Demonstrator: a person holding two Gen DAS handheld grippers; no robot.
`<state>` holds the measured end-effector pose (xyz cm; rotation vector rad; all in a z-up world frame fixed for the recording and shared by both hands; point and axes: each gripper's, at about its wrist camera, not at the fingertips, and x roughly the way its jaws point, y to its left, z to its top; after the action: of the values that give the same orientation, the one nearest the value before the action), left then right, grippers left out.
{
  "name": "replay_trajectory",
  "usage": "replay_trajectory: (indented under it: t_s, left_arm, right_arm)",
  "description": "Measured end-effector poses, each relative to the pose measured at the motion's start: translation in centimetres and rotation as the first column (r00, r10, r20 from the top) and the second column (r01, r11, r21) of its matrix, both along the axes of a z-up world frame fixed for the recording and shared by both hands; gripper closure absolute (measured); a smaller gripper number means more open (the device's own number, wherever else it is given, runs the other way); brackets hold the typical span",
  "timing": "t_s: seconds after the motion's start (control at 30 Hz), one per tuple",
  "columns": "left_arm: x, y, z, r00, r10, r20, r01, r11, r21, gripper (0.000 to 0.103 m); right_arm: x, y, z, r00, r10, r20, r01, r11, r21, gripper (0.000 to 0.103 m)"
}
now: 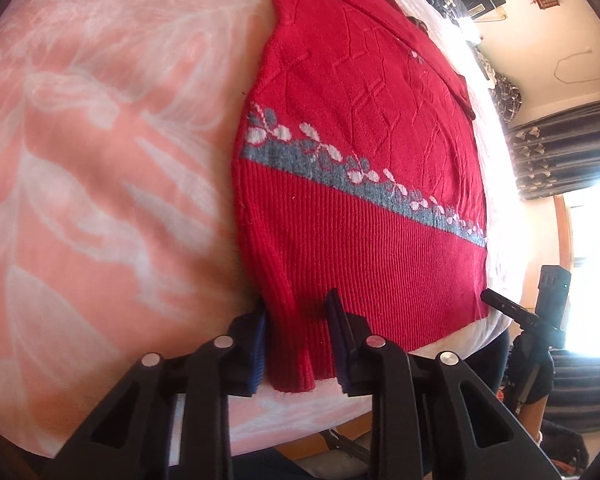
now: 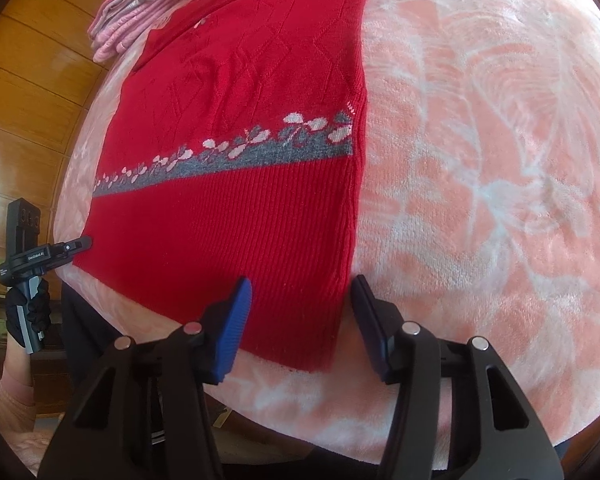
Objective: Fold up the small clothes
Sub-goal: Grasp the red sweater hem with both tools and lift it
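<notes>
1. Sweater (image 1: 360, 152), red and knitted, lies flat on the pink blanket (image 1: 100, 160).
2. We think it is soft, floppy and light.
3. Our left gripper (image 1: 300, 344) and right gripper (image 2: 300, 320) are both apart around its bottom corners, good places to pinch.

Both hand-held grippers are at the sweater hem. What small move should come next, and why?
Probably close both. The left hand-held gripper and the right hand-held gripper each straddle a bottom corner of the red sweater, jaws open around the hem. Pinching both corners would let the hem be lifted and folded up.
</notes>
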<state>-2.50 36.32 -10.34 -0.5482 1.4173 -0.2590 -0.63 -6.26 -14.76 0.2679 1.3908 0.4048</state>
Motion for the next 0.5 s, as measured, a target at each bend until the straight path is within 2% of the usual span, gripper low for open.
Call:
replay_trajectory:
  t_s: [0.13,0.2,0.3,0.47,0.5]
  left_arm:
    - [0.0,-0.2,-0.1,1.0,0.003,-0.005,-0.003,1.0,0.012,0.082]
    - [0.1,-0.3,-0.1,1.0,0.011,-0.008,-0.011,1.0,0.013,0.082]
    - [-0.1,-0.5,0.0,1.0,0.016,-0.005,-0.016,1.0,0.009,0.089]
    - [-0.5,-1.0,-0.1,1.0,0.009,0.02,-0.009,1.0,0.025,0.092]
    - [-0.4,-1.0,0.0,1.0,0.013,0.02,-0.013,1.0,0.022,0.093]
  right_arm:
    - [0.2,0.0,-0.4,1.0,-0.004,-0.004,0.004,1.0,0.005,0.051]
    - [0.3,0.3,-0.5,1.0,-0.003,0.002,0.003,1.0,0.006,0.055]
    - [0.3,0.6,-0.5,1.0,0.011,0.008,-0.011,1.0,0.0,0.065]
    - [0.2,0.3,-0.5,1.0,-0.002,-0.006,0.002,0.999,0.05,0.089]
    - [0.2,0.2,-0.6,1.0,-0.007,-0.01,0.007,0.998,0.064,0.091]
